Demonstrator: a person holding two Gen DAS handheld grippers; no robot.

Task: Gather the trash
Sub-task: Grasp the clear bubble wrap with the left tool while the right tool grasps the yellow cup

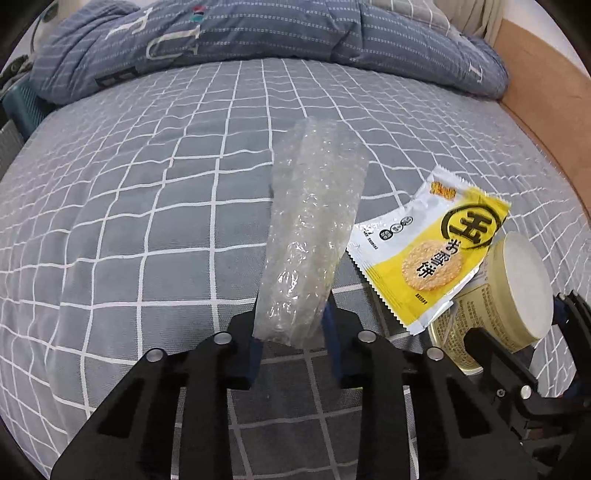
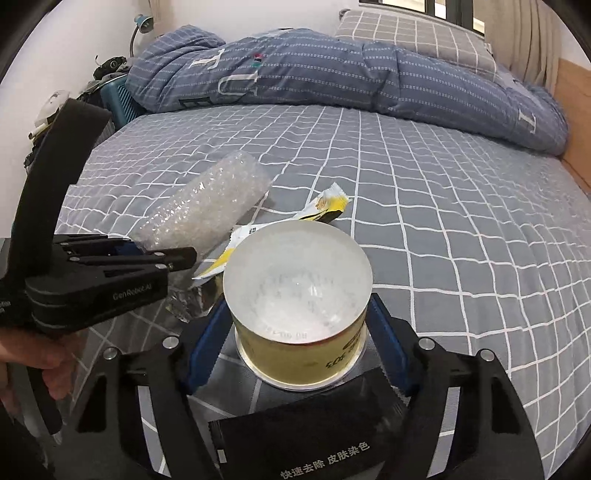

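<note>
On the grey checked bed sheet (image 1: pixel 147 221), my left gripper (image 1: pixel 291 317) is shut on the near end of a roll of clear bubble wrap (image 1: pixel 314 206), which slants away from the pads. Seen from the right wrist, the left gripper (image 2: pixel 166 254) holds the bubble wrap (image 2: pixel 207 206) at the left. My right gripper (image 2: pixel 299 299) is shut on an upturned yellow plastic cup (image 2: pixel 295 280), its blue pads against both sides. The cup (image 1: pixel 517 280) and the right gripper (image 1: pixel 521 317) show at the right edge. A yellow snack wrapper (image 1: pixel 424 254) lies between them.
A black sachet (image 2: pixel 314 443) with white lettering lies under the right gripper, and a crumpled foil scrap (image 2: pixel 192 299) sits left of the cup. A folded blue quilt (image 2: pixel 332 74) and a pillow (image 2: pixel 406 33) fill the far end. A wooden board (image 1: pixel 546 92) bounds the right side.
</note>
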